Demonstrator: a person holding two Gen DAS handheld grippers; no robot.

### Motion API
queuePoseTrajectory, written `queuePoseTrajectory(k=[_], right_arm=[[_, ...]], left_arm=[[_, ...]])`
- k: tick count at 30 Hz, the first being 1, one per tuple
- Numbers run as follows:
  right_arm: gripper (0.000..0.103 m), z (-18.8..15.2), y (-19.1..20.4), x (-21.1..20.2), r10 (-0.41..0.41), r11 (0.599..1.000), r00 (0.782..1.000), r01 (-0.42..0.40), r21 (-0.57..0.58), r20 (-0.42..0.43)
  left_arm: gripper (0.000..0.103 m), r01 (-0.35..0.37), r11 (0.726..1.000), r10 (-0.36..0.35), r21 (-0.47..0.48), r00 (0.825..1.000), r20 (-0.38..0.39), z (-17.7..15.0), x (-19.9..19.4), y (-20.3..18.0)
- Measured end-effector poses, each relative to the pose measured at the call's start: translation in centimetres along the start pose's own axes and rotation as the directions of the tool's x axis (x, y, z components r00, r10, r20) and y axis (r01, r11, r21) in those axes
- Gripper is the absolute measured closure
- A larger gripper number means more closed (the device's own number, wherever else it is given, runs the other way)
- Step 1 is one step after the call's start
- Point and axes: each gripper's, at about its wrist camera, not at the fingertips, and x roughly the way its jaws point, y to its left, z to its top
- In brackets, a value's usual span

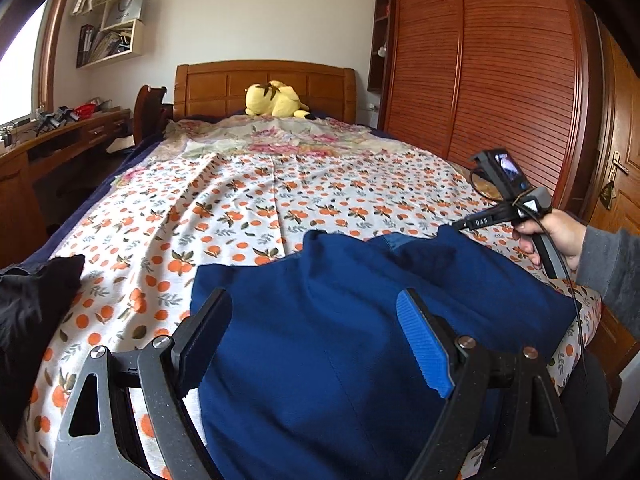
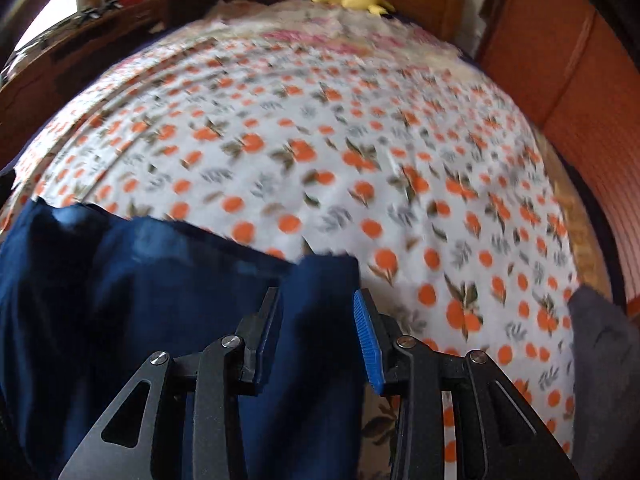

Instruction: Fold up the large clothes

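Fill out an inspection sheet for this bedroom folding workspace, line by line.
Surface: bed under an orange-print sheet, wrinkled, with a floral cover further back.
Job's things: blue garment lying at the near edge, partly folded.
Clutter: black cloth at the left edge; yellow plush toy by the headboard; grey cloth at the right.
Grippers: left gripper wide open above the blue garment; right gripper partly open, a flap of the garment between its fingers, pads not pressing.
Cables: black cable hanging from the right handle.
Surroundings: wooden wardrobe, desk, wall shelves.
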Motion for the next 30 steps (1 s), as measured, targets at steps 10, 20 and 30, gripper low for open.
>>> queuePoseTrajectory(k=[10,20,30], right_arm=[[0.100,-0.3,-1.4,0.5,0.116,0.993,0.987,-0.118,0.014,0.113],[0.101,-1.6,-4.2,0.7,-0.089,0.992,0.994,0.082,0.098,0.070],[0.061,-2.4,-2.5,-5.7,-0.032,0.997,0.989,0.020,0.080,0.146]], left_arm=[[0.018,0.017,0.999,-0.016,0.029,0.999,-0.046,-0.4,1.8,-1.7],[0.018,0.038,0.999,-0.036,0.034,0.998,-0.060,-0.4,2.1,-2.4],[0.018,0.026,0.999,-0.023,0.037,0.997,-0.067,-0.7,2.1,-2.1]])
